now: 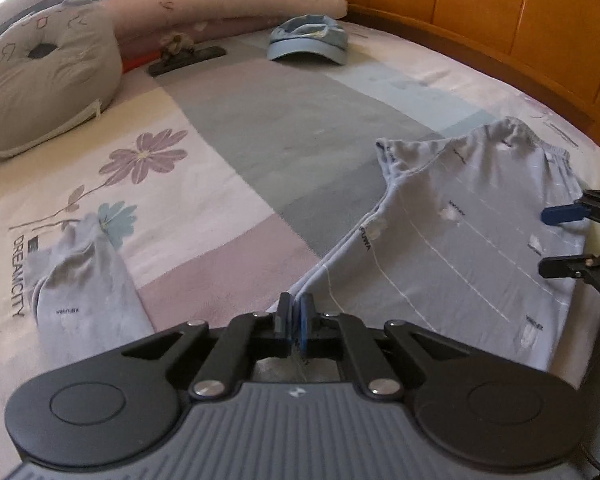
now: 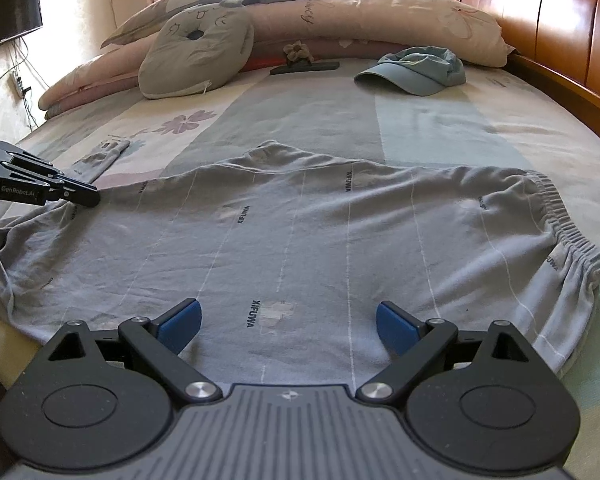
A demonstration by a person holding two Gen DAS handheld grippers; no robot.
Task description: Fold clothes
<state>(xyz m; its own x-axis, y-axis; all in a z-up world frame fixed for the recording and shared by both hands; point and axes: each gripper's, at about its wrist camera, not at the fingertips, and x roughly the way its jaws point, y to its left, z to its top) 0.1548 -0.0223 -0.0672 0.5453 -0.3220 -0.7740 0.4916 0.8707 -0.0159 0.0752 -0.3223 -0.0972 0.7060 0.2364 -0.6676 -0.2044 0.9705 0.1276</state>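
Pale blue-grey shorts with thin white stripes and an elastic waistband lie spread on the bed; they also show in the left wrist view. My left gripper is shut on the hem of one leg of the shorts, and it shows at the left of the right wrist view. My right gripper is open and empty just above the shorts' near edge; it shows at the right of the left wrist view. A second small piece of the same fabric lies folded at the left.
A blue cap lies near the wooden headboard. A grey round cushion, long pink pillows and a dark flat object sit at the far side. The patchwork bedsheet covers the bed.
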